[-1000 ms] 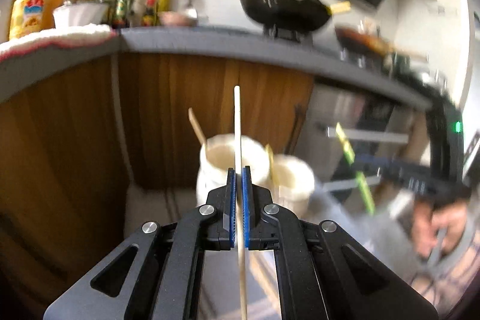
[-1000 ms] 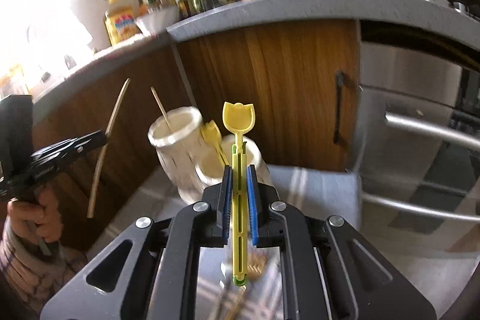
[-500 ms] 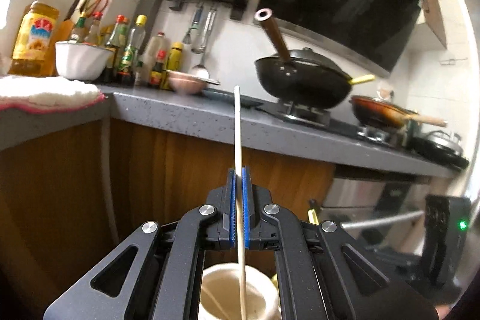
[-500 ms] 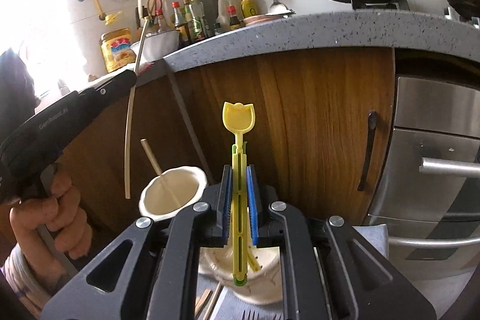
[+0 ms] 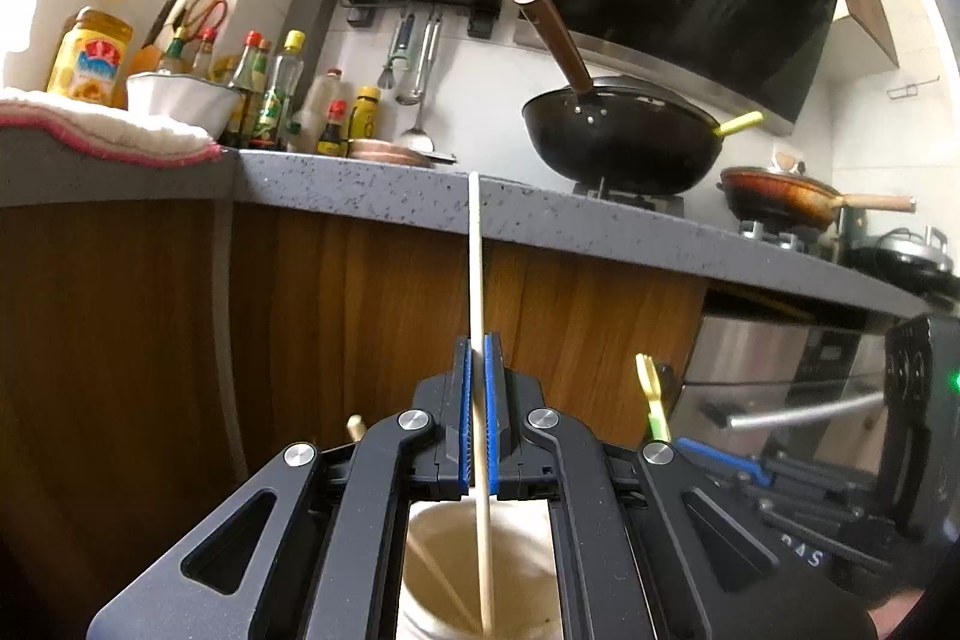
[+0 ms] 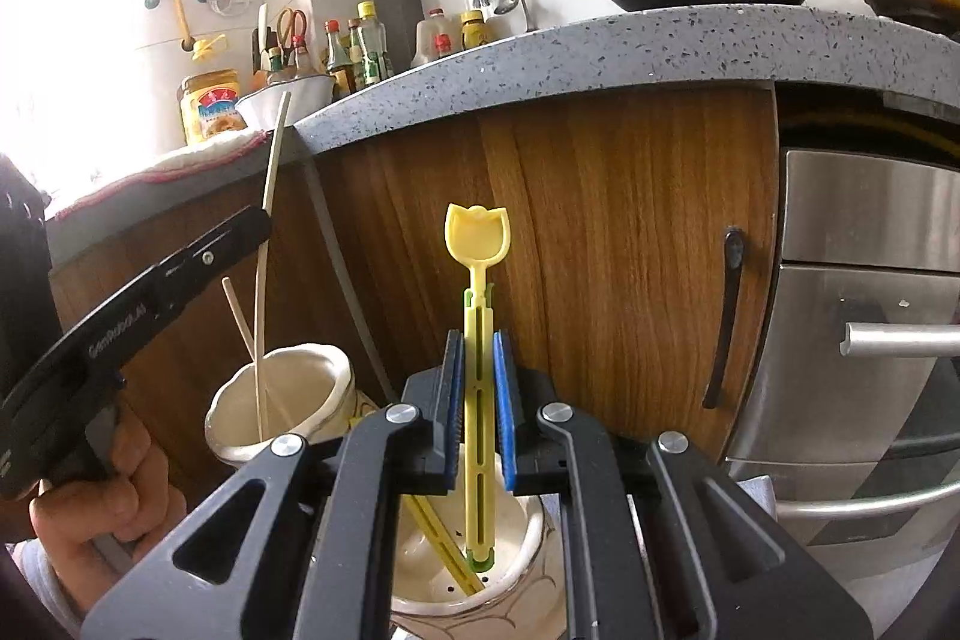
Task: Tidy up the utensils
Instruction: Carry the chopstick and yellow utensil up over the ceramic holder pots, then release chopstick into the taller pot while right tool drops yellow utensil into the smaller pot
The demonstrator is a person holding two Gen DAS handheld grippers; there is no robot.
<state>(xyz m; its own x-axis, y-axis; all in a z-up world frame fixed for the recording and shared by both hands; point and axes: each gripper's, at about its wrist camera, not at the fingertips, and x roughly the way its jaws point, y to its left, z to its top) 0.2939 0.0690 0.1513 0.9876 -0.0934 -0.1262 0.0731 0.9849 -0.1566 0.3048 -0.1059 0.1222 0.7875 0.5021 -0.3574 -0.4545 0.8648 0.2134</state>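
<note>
Left gripper (image 5: 477, 415) is clamped on a pale, slender chopstick (image 5: 475, 268), held near vertical, its lower end inside the cream ceramic holder (image 6: 282, 400) directly beneath the jaws; another stick already leans there. Right gripper (image 6: 477, 415) is clamped on a yellow plastic utensil (image 6: 477, 244) with a tulip-shaped head and slotted stem, foot just inside the second holder (image 6: 480, 589) below it. Recommended: lower each piece until it bottoms out, keep it plumb and clear of the rim, then let go gently. Glazed ceramic is smooth and hard; thin items may bounce or tip.
</note>
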